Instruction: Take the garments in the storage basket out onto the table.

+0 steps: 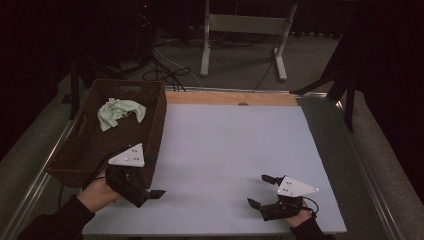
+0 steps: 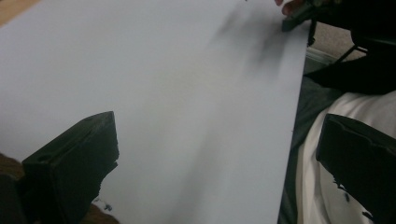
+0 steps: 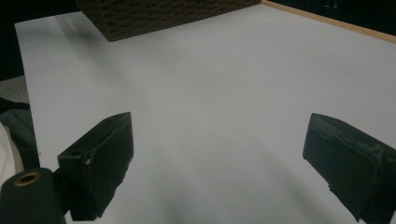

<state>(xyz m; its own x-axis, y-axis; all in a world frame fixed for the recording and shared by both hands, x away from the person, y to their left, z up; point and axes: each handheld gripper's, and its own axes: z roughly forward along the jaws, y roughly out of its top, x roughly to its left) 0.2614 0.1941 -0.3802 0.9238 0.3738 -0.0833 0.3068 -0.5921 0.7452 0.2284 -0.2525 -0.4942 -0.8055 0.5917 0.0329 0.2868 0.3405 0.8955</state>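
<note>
Both tongs apart, empty, low over bare surface (image 1: 225,150): left tongs (image 1: 150,194), right tongs (image 1: 261,191). Cloth (image 1: 119,112) in basket (image 1: 159,117), probably done. Best kept wide, clear of basket.

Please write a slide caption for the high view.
Two open hand-held grippers, left gripper and right gripper, above pale table; green cloth in wicker basket.

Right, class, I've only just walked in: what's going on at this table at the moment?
A person holds a pair of black tongs in each hand over a pale blue table top. The left tongs and the right tongs are both open and hold nothing. A crumpled pale green cloth lies in the dark brown woven basket at the table's left side.
</note>
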